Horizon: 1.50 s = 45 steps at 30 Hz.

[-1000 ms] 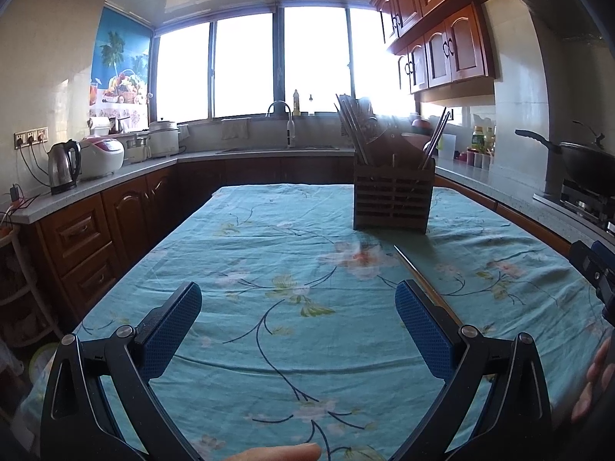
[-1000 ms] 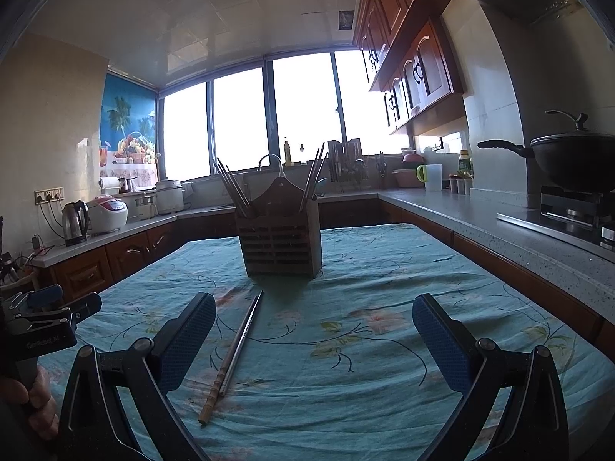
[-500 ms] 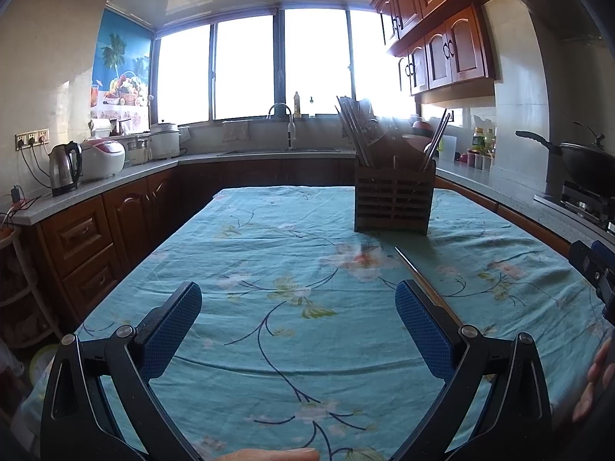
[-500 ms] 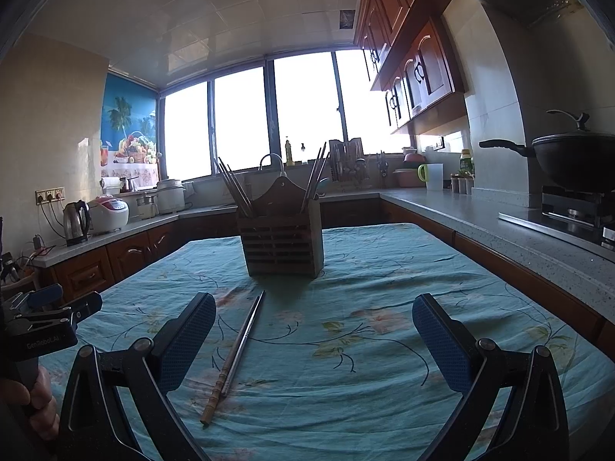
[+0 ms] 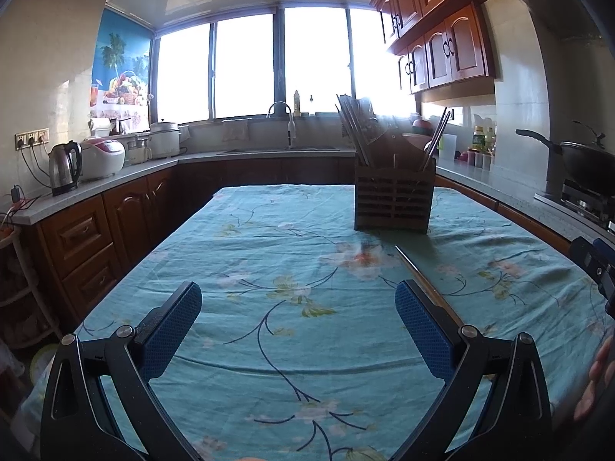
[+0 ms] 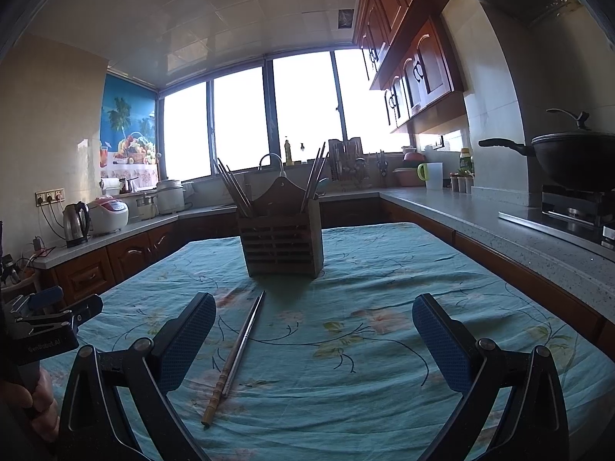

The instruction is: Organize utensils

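Right wrist view: my right gripper (image 6: 313, 322) hangs spread wide above the tablecloth (image 6: 384, 292), 2 chopsticks (image 6: 236, 357) lying near its left finger, before the holder (image 6: 282, 244). My left gripper (image 5: 298, 317) is spread too, holding nothing.

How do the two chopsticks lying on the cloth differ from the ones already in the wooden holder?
The loose chopsticks lie flat on the tablecloth; the stored chopsticks stand leaning in the wooden holder. The loose pair is one bamboo-coloured stick beside one metallic one; the stored ones form two bunches at opposite ends. Both sets are long, thin sticks.
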### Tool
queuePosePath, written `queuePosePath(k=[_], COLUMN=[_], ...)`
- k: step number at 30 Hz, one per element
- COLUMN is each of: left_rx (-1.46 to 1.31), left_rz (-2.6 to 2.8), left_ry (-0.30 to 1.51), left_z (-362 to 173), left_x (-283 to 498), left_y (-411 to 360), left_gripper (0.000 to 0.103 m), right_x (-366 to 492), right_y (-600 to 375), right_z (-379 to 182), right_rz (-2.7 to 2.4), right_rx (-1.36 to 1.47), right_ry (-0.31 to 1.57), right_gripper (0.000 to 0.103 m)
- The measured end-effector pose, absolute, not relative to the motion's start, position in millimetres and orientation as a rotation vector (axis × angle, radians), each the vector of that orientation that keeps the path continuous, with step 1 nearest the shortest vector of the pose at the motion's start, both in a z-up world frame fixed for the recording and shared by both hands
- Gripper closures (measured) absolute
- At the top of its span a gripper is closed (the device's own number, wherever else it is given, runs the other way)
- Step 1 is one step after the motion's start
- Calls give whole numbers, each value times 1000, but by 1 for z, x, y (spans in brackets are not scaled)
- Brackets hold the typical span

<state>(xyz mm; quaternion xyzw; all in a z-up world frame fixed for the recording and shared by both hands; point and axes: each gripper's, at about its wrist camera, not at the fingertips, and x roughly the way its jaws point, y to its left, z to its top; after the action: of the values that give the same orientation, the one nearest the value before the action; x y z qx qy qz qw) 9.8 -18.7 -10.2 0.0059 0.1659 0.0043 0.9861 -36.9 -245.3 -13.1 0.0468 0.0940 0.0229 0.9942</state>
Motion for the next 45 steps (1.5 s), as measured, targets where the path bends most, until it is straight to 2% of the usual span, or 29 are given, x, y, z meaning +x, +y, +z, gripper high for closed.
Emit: queuePosePath(k=[45], left_rx=[-19], left_rz=[-47], left_ry=[392], left_z=[-11], left_x=[23], left_y=[-17], left_gripper=[0], right_x=[-24], right_y=[-244], right_z=[-10], right_rz=[76], right_rx=[128], right_ry=[213], right_gripper=[0])
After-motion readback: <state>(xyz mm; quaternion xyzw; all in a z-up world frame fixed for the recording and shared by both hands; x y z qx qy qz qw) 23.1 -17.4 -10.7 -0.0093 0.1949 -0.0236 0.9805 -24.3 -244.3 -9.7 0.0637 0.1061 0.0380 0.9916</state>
